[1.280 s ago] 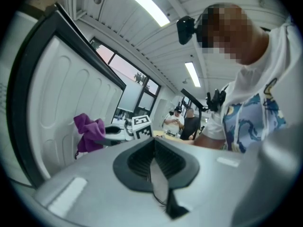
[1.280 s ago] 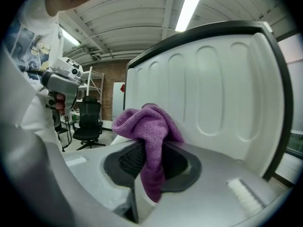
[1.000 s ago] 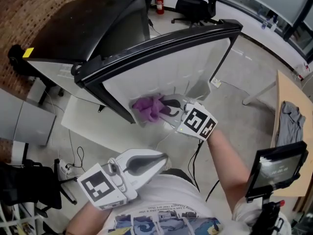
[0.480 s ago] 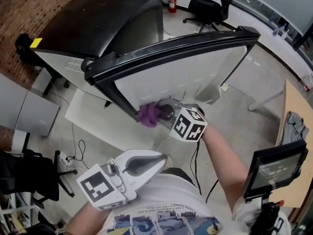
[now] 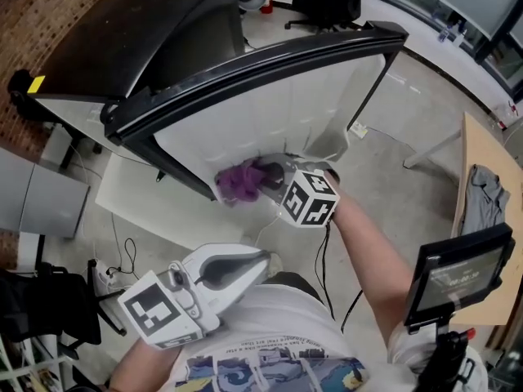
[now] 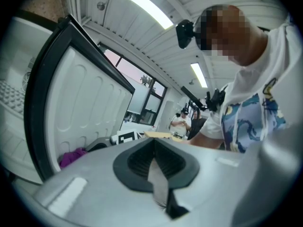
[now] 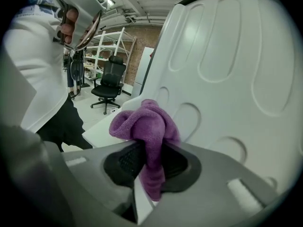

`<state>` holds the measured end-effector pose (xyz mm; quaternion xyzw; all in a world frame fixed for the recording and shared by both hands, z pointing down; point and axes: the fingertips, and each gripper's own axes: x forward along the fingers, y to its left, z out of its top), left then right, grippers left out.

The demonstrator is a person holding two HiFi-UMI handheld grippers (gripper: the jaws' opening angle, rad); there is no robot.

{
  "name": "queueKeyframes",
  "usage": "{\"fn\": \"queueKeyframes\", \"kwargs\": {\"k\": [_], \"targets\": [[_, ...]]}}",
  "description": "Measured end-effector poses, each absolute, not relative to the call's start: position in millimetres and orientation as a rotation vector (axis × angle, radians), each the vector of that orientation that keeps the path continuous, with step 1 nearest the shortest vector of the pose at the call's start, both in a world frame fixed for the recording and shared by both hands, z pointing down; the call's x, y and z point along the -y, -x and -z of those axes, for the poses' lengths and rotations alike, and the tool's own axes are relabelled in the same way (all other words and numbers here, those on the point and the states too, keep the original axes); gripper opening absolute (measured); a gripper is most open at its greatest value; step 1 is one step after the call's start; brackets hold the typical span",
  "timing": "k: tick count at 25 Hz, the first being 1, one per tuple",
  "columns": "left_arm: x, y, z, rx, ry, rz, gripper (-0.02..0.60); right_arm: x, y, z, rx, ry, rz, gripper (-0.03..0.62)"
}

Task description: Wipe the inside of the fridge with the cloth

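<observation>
The purple cloth (image 7: 147, 126) sits bunched low on the white inner panel of the open fridge door (image 5: 270, 109). The right gripper (image 7: 150, 157) pinches it so the wad can rub there. The left gripper (image 6: 154, 157), jaws pressed together on nothing, hangs well back from the door, likely to keep clear.

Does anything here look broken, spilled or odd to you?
Nothing looks spilled or damaged. The only oddity: the purple cloth is bunched into a wad in the right gripper, not spread flat, by the white inner panel of the open fridge door. The left gripper is shut and empty.
</observation>
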<state>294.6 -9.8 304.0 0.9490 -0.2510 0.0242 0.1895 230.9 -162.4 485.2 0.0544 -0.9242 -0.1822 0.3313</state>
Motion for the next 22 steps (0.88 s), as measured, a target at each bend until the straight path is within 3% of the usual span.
{"fn": "queueKeyframes", "kwargs": {"k": [22], "targets": [[6,-336,-312,0.539,-2.708,-0.103,0.005,238,-356,-471,2.241,-0.722,0.444,0.080]]}}
